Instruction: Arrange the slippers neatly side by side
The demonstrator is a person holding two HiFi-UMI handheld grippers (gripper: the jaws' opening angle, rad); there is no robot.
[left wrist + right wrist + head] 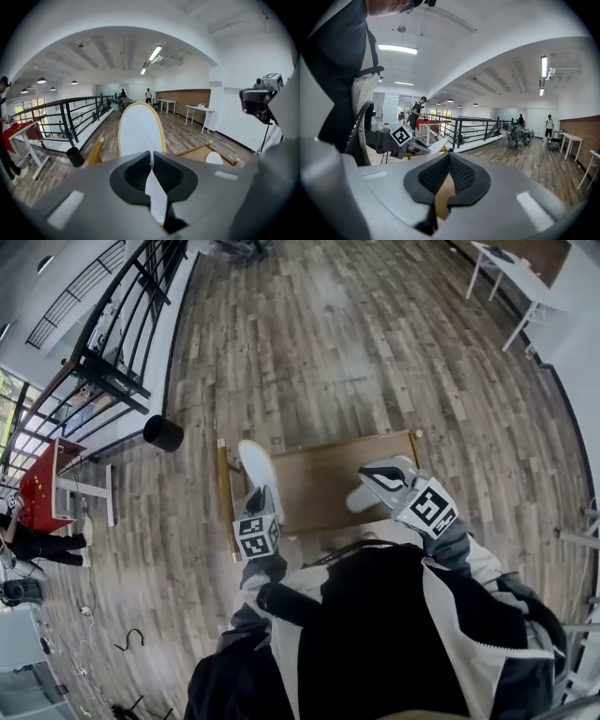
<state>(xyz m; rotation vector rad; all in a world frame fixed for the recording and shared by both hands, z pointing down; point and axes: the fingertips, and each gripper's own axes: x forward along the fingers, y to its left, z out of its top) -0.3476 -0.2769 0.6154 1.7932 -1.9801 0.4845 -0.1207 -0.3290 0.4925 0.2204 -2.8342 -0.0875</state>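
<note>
slippers not yet paired: one gripped at the bench's left end, the other near the right

the left gripper has its fingers closed on the heel end of the first slipper, which juts out sole-up over the left end of the bench. the second slipper sits well apart from it toward the right end, right at the tip of the right gripper, whose fingers are pressed together; whether they pinch that slipper's edge cannot be told. left to do, by my reading: bring the two together, parallel and toes aligned. bare bench between them gives room for that. the first slipper is close to the left rim, so it should travel inward. open floor lies all round, with a black bin well off to the left.
</note>
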